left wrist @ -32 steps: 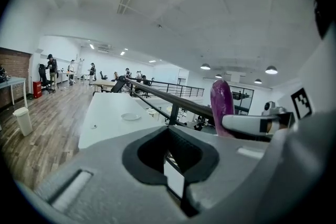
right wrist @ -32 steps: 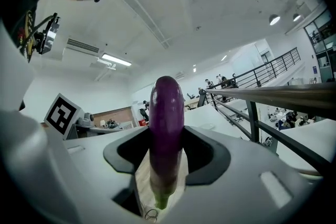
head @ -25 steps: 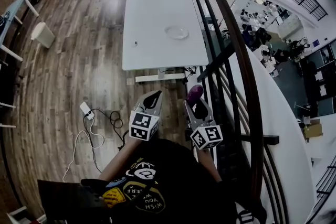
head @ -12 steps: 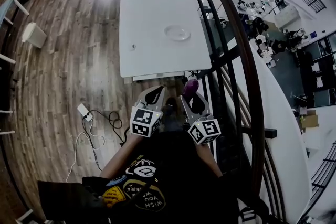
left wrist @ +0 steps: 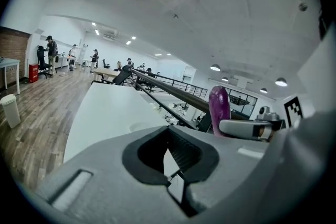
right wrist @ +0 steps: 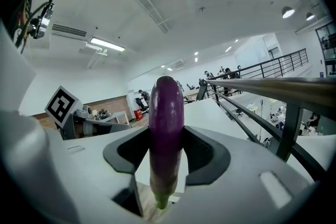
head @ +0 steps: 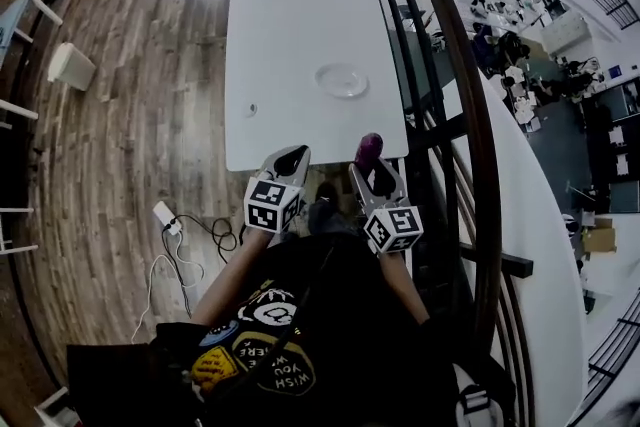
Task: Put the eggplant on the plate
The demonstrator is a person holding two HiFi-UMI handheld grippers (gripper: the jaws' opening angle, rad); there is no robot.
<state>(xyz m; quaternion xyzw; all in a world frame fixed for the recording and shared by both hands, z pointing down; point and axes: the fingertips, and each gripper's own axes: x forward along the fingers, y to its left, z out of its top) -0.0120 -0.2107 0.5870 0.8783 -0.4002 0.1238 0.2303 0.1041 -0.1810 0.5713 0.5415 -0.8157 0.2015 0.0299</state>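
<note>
A purple eggplant stands upright between the jaws of my right gripper, which is shut on it; it also shows as a purple tip in the head view and at the right of the left gripper view. My left gripper is shut with nothing in it, level with the right one, at the near edge of the white table. A clear glass plate lies on the table's right half, beyond both grippers.
A dark metal railing runs close along the table's right side, with a lower floor beyond it. A small dark object sits near the table's left edge. White cables and an adapter lie on the wooden floor at left.
The table and plate have drawn nearer in the head view; both grippers now reach the table's near edge. The eggplant stays held in the right gripper.
</note>
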